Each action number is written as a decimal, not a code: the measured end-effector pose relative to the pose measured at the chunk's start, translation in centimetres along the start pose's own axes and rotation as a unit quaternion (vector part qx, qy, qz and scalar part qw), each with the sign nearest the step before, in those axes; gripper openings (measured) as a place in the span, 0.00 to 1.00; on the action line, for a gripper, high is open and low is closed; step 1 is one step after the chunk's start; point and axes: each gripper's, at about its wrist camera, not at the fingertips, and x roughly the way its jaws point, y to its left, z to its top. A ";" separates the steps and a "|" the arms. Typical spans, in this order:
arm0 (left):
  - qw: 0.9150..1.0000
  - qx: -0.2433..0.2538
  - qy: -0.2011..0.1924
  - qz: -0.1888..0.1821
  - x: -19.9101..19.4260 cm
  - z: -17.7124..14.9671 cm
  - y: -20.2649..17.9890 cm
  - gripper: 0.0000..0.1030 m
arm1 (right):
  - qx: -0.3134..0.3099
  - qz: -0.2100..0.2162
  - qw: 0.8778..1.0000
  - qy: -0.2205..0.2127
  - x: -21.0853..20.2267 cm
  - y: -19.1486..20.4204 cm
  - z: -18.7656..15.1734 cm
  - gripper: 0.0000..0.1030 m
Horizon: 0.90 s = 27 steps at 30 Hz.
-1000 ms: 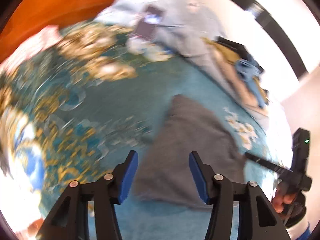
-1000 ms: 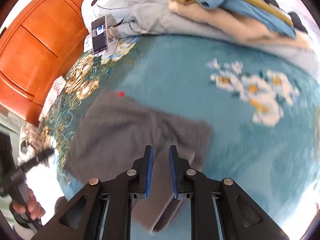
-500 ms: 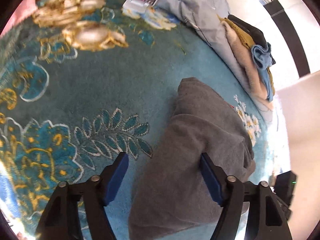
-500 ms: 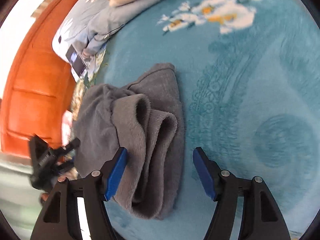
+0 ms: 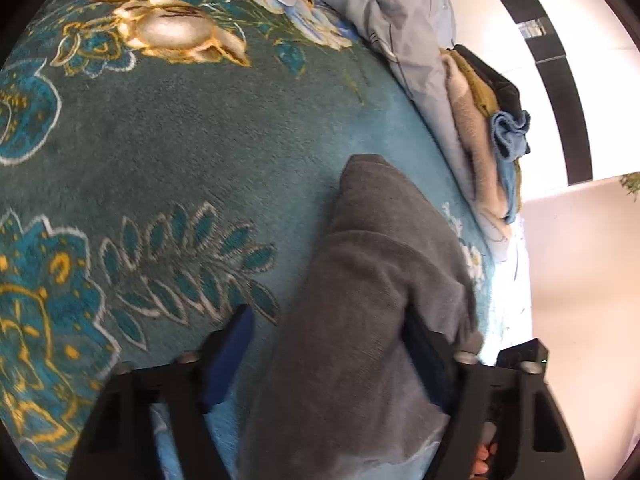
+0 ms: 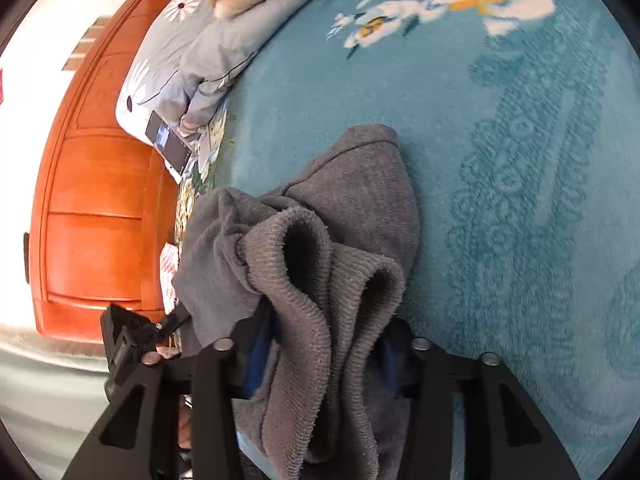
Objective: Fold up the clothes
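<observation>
Since the earlier frames both grippers have dropped onto the grey garment (image 5: 360, 300), w/ jaws just closing in from wide.

L to R: left gripper (image 5: 332, 344) straddles one end of the garment; the cloth bulk sits btwn the blue pads, the far pad half buried in fabric, the near pad w/ a sliver of blanket (image 5: 180, 128) showing beside it. I read that as closing, not yet pinched. Right gripper (image 6: 324, 348) has the ribbed cuffs (image 6: 304, 272) bunched btwn its pads, cloth filling the gap; looks gripped.

Garment lies on the teal blanket, long axis running away from both jaws toward the pillow (image 6: 192, 52). Each gripper has its own end, so I'd expect a lift-and-fold along that axis next.
</observation>
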 end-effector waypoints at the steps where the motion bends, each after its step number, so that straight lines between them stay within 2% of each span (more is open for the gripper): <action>1: 1.000 0.000 -0.003 0.003 -0.2 -0.2 -0.3 0.51 | 0.002 0.000 1.000 0.001 -0.1 0.1 0.1 0.40; 4: 1.000 0.003 -0.013 0.018 -0.8 -0.9 -1.4 0.43 | 0.003 0.005 1.000 0.003 -0.7 0.7 0.3 0.36; 9: 1.000 -0.010 -0.017 0.005 -2.3 -1.8 -3.1 0.37 | -0.005 0.028 1.000 0.001 -3.4 1.7 0.8 0.31; 11: 1.000 0.003 -0.016 0.002 -2.6 -3.0 -4.5 0.37 | -0.023 0.026 0.999 -0.001 -5.3 2.1 0.9 0.31; 18: 0.997 0.073 0.015 -0.020 -2.2 -8.4 -12.4 0.36 | -0.071 0.007 0.997 -0.021 -15.0 1.2 1.0 0.31; 27: 0.981 0.176 0.068 -0.047 0.9 -15.5 -24.3 0.36 | -0.111 -0.031 0.990 -0.087 -29.2 -1.7 -0.5 0.31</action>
